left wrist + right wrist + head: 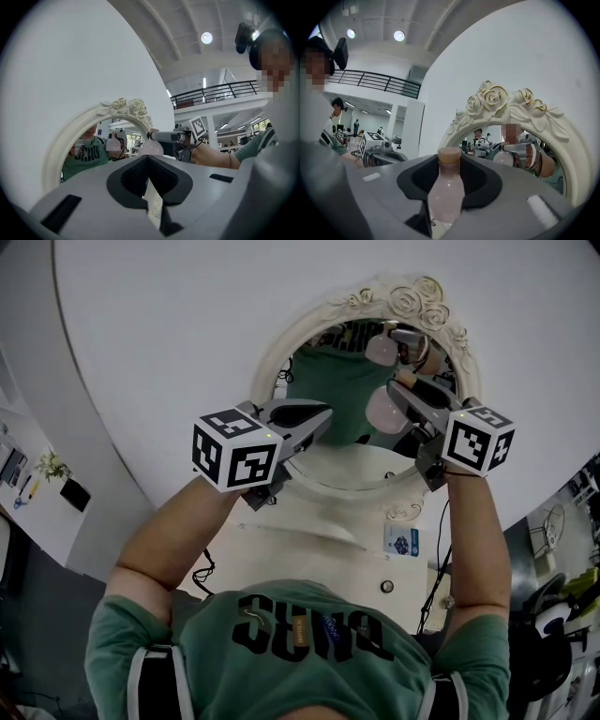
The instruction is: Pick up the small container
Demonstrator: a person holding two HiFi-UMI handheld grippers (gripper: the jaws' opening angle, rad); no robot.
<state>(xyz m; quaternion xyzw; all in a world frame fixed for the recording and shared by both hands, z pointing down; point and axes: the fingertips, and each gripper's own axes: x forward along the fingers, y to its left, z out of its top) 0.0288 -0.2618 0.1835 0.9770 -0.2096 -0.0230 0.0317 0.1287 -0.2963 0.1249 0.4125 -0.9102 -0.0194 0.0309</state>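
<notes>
The small container is a pale pink bottle [446,197] with a tan cap, and it stands upright between my right gripper's jaws. In the head view the bottle [384,411] sits at the tip of my right gripper [401,397], which is shut on it in front of an oval mirror. In the glass, the bottle's reflection [382,350] shows above it. My left gripper [317,420] is held level beside it, jaws together and empty. Seen from the left gripper view, the jaw tips of my left gripper [148,158] meet, and beyond them the bottle [151,147] shows at the right gripper's tip.
The mirror has a cream frame carved with roses [412,298] and hangs on a white wall [187,315]. Below it is a white dresser top [328,521] bearing a small printed card [401,542] and a round knob [387,586]. Cables hang at both sides.
</notes>
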